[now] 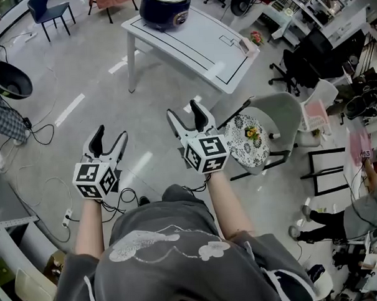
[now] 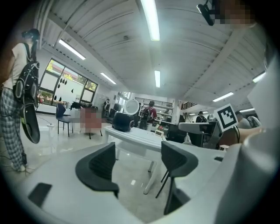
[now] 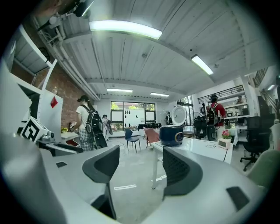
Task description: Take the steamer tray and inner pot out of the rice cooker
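To the far left of the left gripper [image 1: 111, 134], loose cables [image 1: 47, 129] trail over the floor, and more lie just below it by the person's feet. The left gripper is released: its jaws stand apart with only bare floor and the distant table [image 1: 199, 43] showing between them. Nothing is held.

Ahead of both grippers and well apart from them, the rice cooker [image 1: 165, 7] sits on the table's far end, a little left of the right gripper's line. The steamer tray and inner pot are not visible and are presumably inside it. Whether the lid is up cannot be told from here.

The right gripper [image 1: 184, 111] is released too, its jaws wide and empty, pointing roughly level toward the table. Just to its right stands a grey chair [image 1: 285, 114].

The task has not begun, as the whole walk to the table remains. The main risks are underfoot: a foot could catch the cables, or the right arm could clip the chair in passing. At the cooker, reaching in with the lid down would only knock the pot body along the smooth tabletop.
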`<state>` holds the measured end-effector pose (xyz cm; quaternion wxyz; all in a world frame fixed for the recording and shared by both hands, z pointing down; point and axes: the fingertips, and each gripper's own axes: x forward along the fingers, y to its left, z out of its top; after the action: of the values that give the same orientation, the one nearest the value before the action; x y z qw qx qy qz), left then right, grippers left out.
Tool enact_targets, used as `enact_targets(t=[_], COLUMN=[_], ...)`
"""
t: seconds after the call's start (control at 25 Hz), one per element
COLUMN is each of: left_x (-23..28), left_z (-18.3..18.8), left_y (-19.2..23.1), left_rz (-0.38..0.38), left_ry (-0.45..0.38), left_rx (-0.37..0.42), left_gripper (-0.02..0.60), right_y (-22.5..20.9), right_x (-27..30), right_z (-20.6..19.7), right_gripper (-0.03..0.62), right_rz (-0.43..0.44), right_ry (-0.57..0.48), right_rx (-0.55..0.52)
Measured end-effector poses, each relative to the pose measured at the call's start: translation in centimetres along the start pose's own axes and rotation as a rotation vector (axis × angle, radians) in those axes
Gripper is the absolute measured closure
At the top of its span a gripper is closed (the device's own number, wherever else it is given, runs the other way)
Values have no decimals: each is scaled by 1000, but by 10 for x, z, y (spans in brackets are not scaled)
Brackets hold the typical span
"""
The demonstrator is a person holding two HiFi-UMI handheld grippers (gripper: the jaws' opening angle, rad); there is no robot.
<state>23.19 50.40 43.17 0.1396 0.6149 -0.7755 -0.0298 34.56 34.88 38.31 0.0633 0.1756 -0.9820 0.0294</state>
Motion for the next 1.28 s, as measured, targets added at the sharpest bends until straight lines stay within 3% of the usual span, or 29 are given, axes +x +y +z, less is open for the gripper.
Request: enact_targets(t=[0.16,0.32,0.52,1.28], left_x=[9,27,62,322], left_z=[-4,-10,-7,53], left_y=[12,24,40,106], left_rz=[16,29,42,168], left_ry=[8,35,44,75], left_rx=[-27,-63,-54,-25], left_gripper=[204,196,196,181], right_y=[-7,-30,-62,-254], right_x=[4,15,53,289], right_z=[-6,-19,-33,-3], right_gripper=[275,273,273,273], right_rz=[-39,-61,-55,81], right_ry=[29,65,83,91], right_rx=[9,33,67,93])
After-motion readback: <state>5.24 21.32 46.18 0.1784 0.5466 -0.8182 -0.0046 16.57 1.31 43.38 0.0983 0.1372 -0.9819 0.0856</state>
